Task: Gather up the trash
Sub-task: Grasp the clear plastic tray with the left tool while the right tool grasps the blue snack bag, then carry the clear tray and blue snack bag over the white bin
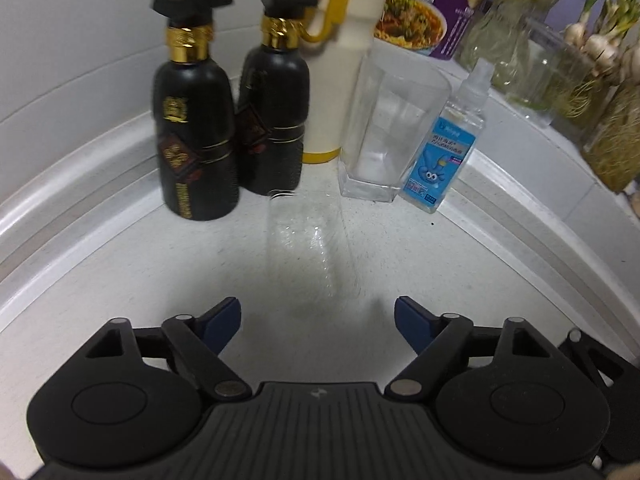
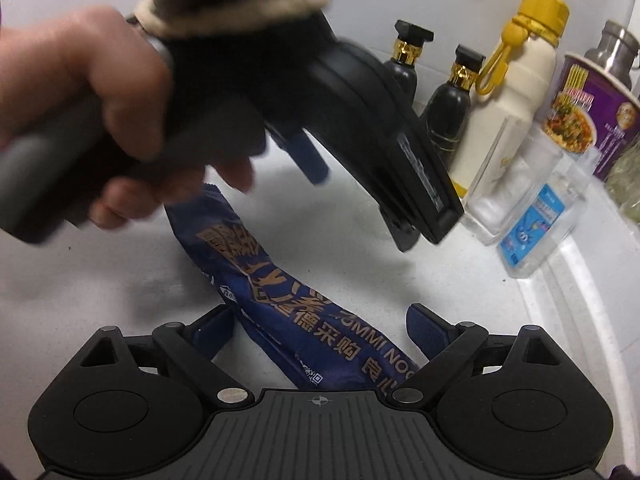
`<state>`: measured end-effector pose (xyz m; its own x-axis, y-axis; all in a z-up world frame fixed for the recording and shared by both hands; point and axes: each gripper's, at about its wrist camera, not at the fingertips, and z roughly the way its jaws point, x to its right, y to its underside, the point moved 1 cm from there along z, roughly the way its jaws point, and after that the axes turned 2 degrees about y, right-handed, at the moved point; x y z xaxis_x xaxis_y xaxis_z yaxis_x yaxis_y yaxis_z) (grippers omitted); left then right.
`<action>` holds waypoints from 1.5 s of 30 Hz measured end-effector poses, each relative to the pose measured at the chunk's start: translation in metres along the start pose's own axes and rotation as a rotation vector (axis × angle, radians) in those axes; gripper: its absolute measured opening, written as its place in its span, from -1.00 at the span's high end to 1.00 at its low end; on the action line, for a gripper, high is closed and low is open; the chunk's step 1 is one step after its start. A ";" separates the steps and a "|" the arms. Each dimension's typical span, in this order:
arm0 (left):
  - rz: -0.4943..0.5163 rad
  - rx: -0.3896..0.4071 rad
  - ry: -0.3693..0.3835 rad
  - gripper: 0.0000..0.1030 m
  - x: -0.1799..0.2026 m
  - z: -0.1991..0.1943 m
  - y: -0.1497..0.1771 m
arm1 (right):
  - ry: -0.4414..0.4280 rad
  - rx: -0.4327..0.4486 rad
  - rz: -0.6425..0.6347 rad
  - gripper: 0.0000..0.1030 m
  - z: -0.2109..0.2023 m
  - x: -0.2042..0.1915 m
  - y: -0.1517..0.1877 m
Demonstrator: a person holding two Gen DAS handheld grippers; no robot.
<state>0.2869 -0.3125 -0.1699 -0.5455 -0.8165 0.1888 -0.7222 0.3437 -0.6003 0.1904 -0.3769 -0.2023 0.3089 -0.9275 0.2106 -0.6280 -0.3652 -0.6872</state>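
A clear plastic bottle (image 1: 312,248), blurred, stands out faintly against the white counter (image 1: 120,264) just ahead of my left gripper (image 1: 318,316). That gripper is open and its blue pads (image 1: 224,320) touch nothing. In the right wrist view a crumpled dark blue noodle wrapper (image 2: 280,292) lies on the counter and runs diagonally between the fingers of my right gripper (image 2: 320,330), which is open and wide around it. Above the wrapper a person's hand (image 2: 100,120) holds the left tool, with one of its blue fingers (image 2: 314,162) showing.
Along the back wall stand two black bottles with gold collars (image 1: 192,128) (image 1: 272,120), a cream bottle with a yellow strap (image 1: 340,60), a glass tumbler (image 1: 392,132), a small spray bottle (image 1: 444,148), a purple noodle cup (image 1: 432,12) and jars of sprouting garlic (image 1: 592,80). A raised rim (image 1: 520,208) borders the counter.
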 end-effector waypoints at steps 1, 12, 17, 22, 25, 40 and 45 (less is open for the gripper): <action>0.008 0.003 -0.004 -0.50 0.002 0.003 0.000 | -0.010 0.000 0.007 -0.80 0.001 0.002 0.000; 0.114 0.035 -0.084 0.15 0.020 0.016 -0.001 | -0.053 0.026 0.081 -0.69 0.000 0.011 0.009; 0.104 0.037 -0.074 0.17 0.017 0.016 -0.004 | -0.043 0.027 0.100 -0.45 -0.005 0.012 0.012; 0.103 0.051 -0.051 0.18 0.016 0.008 -0.004 | -0.016 0.016 0.109 -0.02 -0.010 0.012 0.013; 0.109 0.060 -0.037 0.18 0.016 -0.004 -0.002 | -0.003 0.000 0.111 0.16 -0.011 0.011 0.011; 0.059 0.127 0.003 0.18 -0.012 -0.084 0.005 | 0.062 -0.043 0.170 0.36 -0.031 -0.020 0.000; 0.031 0.143 0.012 0.18 -0.026 -0.111 0.014 | 0.057 -0.041 0.239 0.36 -0.036 -0.027 -0.002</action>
<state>0.2442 -0.2348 -0.0974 -0.5727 -0.8004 0.1773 -0.6372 0.2985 -0.7105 0.1574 -0.3545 -0.1818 0.1080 -0.9905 0.0850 -0.7072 -0.1367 -0.6937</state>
